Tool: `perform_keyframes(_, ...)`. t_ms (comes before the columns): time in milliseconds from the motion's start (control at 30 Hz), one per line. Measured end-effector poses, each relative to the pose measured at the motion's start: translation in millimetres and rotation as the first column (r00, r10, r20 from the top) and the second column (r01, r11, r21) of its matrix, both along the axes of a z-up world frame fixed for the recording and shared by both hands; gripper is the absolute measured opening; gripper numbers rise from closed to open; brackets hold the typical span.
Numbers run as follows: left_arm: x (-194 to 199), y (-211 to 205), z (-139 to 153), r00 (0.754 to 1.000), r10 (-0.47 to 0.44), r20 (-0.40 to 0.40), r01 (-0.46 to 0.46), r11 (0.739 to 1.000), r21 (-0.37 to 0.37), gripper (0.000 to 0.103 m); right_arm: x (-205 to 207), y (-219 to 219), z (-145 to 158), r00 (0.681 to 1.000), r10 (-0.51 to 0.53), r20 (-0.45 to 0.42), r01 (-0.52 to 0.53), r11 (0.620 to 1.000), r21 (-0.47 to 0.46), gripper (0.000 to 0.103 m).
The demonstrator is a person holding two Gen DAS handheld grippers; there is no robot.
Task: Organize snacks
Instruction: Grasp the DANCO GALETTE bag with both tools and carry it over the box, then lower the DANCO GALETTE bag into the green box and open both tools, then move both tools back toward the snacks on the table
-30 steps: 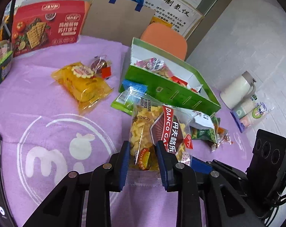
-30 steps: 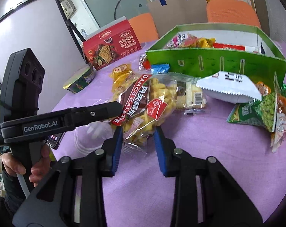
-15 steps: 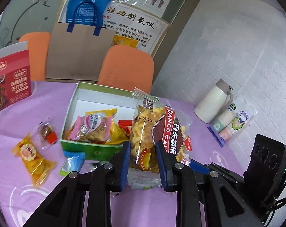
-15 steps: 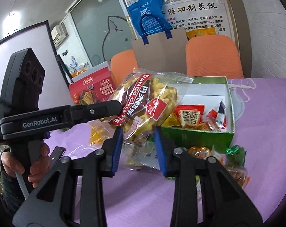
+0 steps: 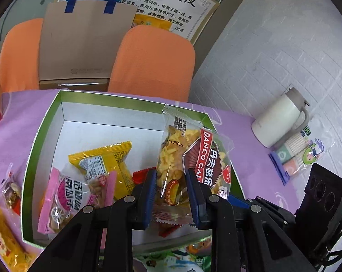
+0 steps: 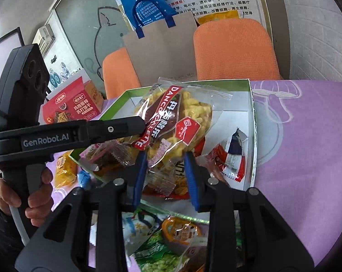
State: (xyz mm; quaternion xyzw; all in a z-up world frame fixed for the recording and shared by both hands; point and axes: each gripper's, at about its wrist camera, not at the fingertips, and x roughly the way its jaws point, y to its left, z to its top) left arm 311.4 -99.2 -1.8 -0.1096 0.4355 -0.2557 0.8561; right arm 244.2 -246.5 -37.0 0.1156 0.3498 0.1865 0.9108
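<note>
Green box [image 5: 32, 149] holds snack packets [image 5: 98, 165].

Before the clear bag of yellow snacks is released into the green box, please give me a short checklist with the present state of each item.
1. Left gripper holds the snack bag: ok, pads pinch its lower end.
2. Right gripper also holds the bag: ok.
3. Bag is over the green box: ok.
4. Free floor in the box: ok, bare white at the far end.
5. Bag clears the pink packet and yellow packet: cannot tell.
6. Bag is intact: cannot tell.
</note>
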Motion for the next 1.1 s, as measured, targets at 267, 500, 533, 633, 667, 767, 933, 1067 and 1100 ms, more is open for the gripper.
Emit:
perform_keyframes(267,-4.9,0.1,-4.3,0.996,0.089,0.03,-0.092,0.991,0.096,0.088,-9.7,12.9,3.5,0.99,0.021,0.137,0.007,0.981,-0.196,0.088)
perform_keyframes(500,-33.8,13.1,21.1,0.995,0.086,0.042,-0.089,0.994,0.069,0.088,-41.7,2.3,27.8,0.988,-0.003,0.153,0.025,0.99,-0.142,0.089)
perform_keyframes(533,-41.4,16.0,27.2,0.995,0.09,0.05,-0.093,0.994,0.061,0.088,-50.6,0.6,34.9,0.986,-0.005,0.165,0.027,0.991,-0.135,0.089)
perform_keyframes(633,-64.3,24.1,45.1,0.993,0.097,0.07,-0.1,0.994,0.045,0.088,-71.9,1.9,55.7,0.981,-0.012,0.195,0.035,0.993,-0.112,0.095)
perform_keyframes(667,-70.8,25.9,50.2,0.992,0.104,0.071,-0.108,0.993,0.052,0.088,-81.5,1.2,63.0,0.977,-0.017,0.211,0.039,0.994,-0.1,0.097)
perform_keyframes(767,-91.3,32.8,61.5,0.991,0.115,0.064,-0.119,0.991,0.067,0.088,-110.1,-0.6,80.9,0.966,-0.019,0.259,0.04,0.996,-0.076,0.098)
perform_keyframes(933,-138.3,47.8,58.0,0.989,0.12,0.082,-0.124,0.991,0.047,0.088,-153.9,-3.0,86.5,0.956,-0.016,0.291,0.04,0.996,-0.077,0.099)
perform_keyframes(1067,-175.1,57.4,37.1,0.989,0.108,0.097,-0.114,0.992,0.058,0.088,-182.9,-12.9,67.0,0.963,-0.038,0.267,0.055,0.997,-0.056,0.099)
perform_keyframes(1100,-183.8,59.3,28.6,0.991,0.1,0.091,-0.105,0.993,0.059,0.088,-187.7,-15.9,59.0,0.967,-0.049,0.251,0.063,0.997,-0.049,0.099)
